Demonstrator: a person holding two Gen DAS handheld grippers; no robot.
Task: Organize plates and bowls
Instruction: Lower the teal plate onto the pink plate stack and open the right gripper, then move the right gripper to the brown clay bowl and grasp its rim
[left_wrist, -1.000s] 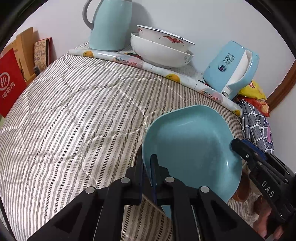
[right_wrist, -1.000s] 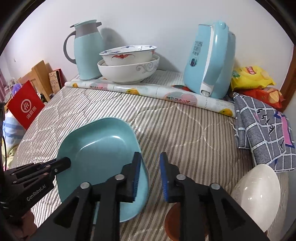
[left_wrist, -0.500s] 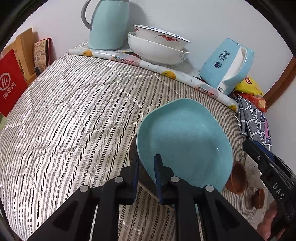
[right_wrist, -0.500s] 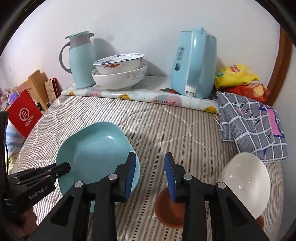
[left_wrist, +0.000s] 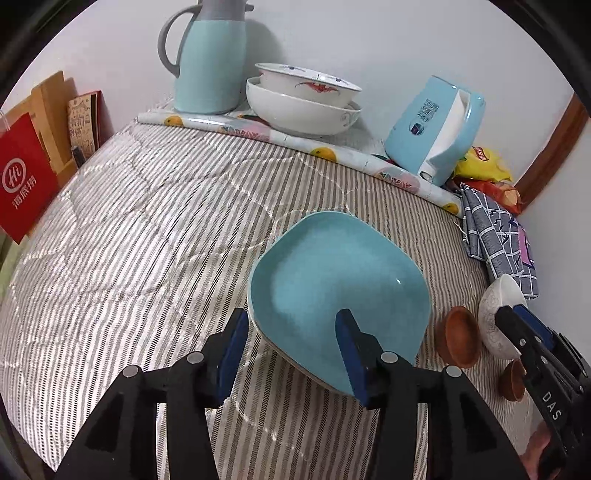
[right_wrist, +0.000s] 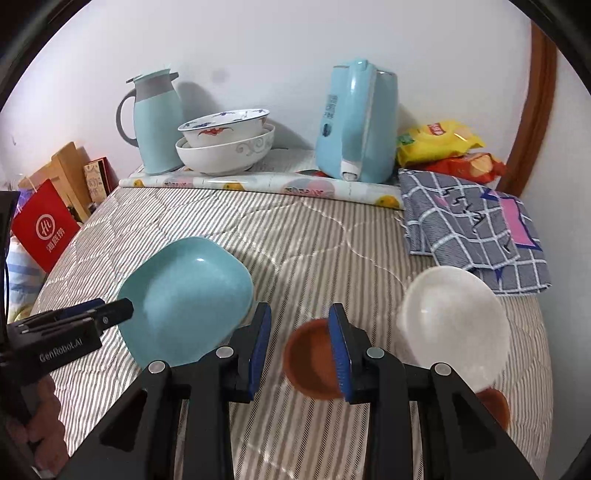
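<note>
Nearest the left camera, the left gripper (left_wrist: 291, 341) has just been opening; its blue pads now stand clear on either side of the near edge of the blue plate (left_wrist: 338, 291), which lies released on the striped quilt (left_wrist: 147, 229). A paler rim shows under the plate's near edge, so it may sit on a second plate, though I cannot tell for sure. The right gripper (right_wrist: 299, 347) hovers partly open and empty above the quilt, with a brown saucer (right_wrist: 308, 360) just beyond its right pad. The white bowl (right_wrist: 452, 321) sits beside that saucer, and a second small brown dish (right_wrist: 495, 404) lies at the quilt's near corner.

The plate looks placed; the next move probably calls for lowering the right gripper over the saucer's rim and closing on it, keeping clear of the white bowl.

Farther back, two large bowls (right_wrist: 229, 142) are nested on a fruit-print mat, between a blue jug (right_wrist: 155, 122) and a blue kettle (right_wrist: 356, 118). Readable writing: "GenRobot.AI" on the left gripper's side, "DAS" on the right gripper's, and a round white logo with Chinese characters on the red bag (right_wrist: 44, 225).
</note>
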